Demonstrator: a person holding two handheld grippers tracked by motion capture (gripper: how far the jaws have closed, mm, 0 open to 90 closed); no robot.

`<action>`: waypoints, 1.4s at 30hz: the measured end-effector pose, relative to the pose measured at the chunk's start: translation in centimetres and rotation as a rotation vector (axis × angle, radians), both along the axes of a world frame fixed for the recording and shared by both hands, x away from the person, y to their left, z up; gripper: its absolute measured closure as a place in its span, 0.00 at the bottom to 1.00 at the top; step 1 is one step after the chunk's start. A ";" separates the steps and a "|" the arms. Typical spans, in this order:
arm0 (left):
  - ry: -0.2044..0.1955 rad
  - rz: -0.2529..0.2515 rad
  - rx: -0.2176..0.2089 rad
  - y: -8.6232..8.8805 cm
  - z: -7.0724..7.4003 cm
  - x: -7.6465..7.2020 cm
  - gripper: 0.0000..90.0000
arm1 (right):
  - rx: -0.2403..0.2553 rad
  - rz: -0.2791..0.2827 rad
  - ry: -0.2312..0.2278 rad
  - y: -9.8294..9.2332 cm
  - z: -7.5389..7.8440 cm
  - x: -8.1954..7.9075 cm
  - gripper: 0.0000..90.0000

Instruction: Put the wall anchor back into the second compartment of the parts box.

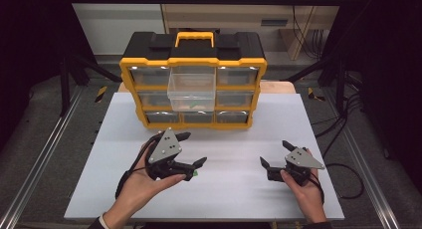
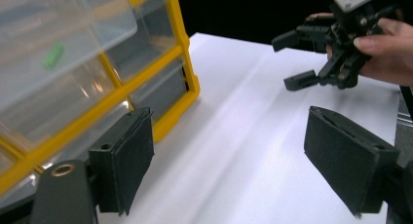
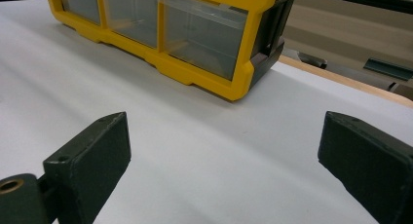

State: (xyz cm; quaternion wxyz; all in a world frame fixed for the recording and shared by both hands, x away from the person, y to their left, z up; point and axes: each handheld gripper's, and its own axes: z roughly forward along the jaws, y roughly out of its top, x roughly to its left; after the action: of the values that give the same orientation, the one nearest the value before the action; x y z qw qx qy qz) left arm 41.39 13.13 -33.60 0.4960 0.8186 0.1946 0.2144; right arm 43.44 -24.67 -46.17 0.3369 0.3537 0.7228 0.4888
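Both grippers spread wide and empty over the white table, in front of the drawer cabinet.

The left gripper (image 1: 191,150) hangs near the table's middle, the right gripper (image 1: 275,153) toward the right edge. The yellow-and-black cabinet (image 1: 193,79) stands at the far edge, its clear middle drawer (image 1: 191,92) pulled out, something small and green inside.

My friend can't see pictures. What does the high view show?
A yellow and black plastic drawer cabinet stands on a white table, its clear middle drawer pulled out. Nearer the camera, two hands hold black tongs, left tongs and right tongs, both open and empty.
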 end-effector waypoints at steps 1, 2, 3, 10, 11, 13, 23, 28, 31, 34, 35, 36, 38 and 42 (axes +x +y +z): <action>0.009 -0.001 0.006 0.1 -0.3 0.1 0.19 | 0.000 0.000 0.000 0.0 0.0 0.0 0.06; 0.031 0.000 0.014 0.2 -0.7 0.3 0.16 | 0.001 0.002 -0.002 0.0 0.0 0.0 0.06; 0.031 0.000 0.014 0.2 -0.7 0.3 0.15 | 0.001 0.002 -0.002 0.0 0.0 0.0 0.06; 0.072 -0.011 0.048 0.0 -2.4 0.9 0.10 | -0.002 -0.003 -0.005 -0.1 0.0 0.1 0.06; 0.072 -0.011 0.048 0.0 -2.4 0.9 0.10 | -0.002 -0.003 -0.005 -0.1 0.0 0.1 0.06; 0.080 -0.016 0.062 -0.1 -2.8 1.0 0.10 | -0.001 -0.001 -0.005 -0.1 0.0 0.1 0.06; 0.113 -0.009 0.095 0.0 -4.5 1.6 0.10 | -0.001 -0.001 -0.005 -0.1 0.0 0.1 0.06; 0.125 -0.007 0.124 -0.1 -5.3 1.9 0.10 | -0.002 0.000 -0.006 -0.1 0.0 0.1 0.06; 0.138 -0.004 0.130 -0.1 -5.9 2.1 0.10 | -0.002 0.000 -0.006 -0.1 0.0 0.1 0.06; 0.145 0.001 0.141 -0.1 -6.5 2.4 0.10 | -0.002 0.000 -0.006 -0.1 0.0 0.1 0.06; 0.157 0.003 0.143 -0.1 -6.9 2.5 0.10 | -0.002 0.000 -0.005 -0.1 0.0 0.1 0.06; 0.157 0.003 0.143 -0.1 -6.9 2.5 0.10 | -0.002 0.000 -0.005 -0.1 0.0 0.1 0.06; 0.165 0.005 0.148 -0.1 -7.3 2.7 0.10 | -0.002 -0.001 -0.006 -0.1 0.0 0.1 0.06; 0.176 0.010 0.151 0.0 -7.7 2.9 0.10 | -0.002 0.000 -0.006 -0.1 0.0 0.1 0.06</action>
State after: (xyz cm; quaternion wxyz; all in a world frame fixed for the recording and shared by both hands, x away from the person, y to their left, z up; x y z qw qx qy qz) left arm 44.31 13.13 -41.28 0.4129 0.8683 0.2248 0.1581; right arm 43.52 -24.76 -46.13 0.3394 0.3520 0.7224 0.4890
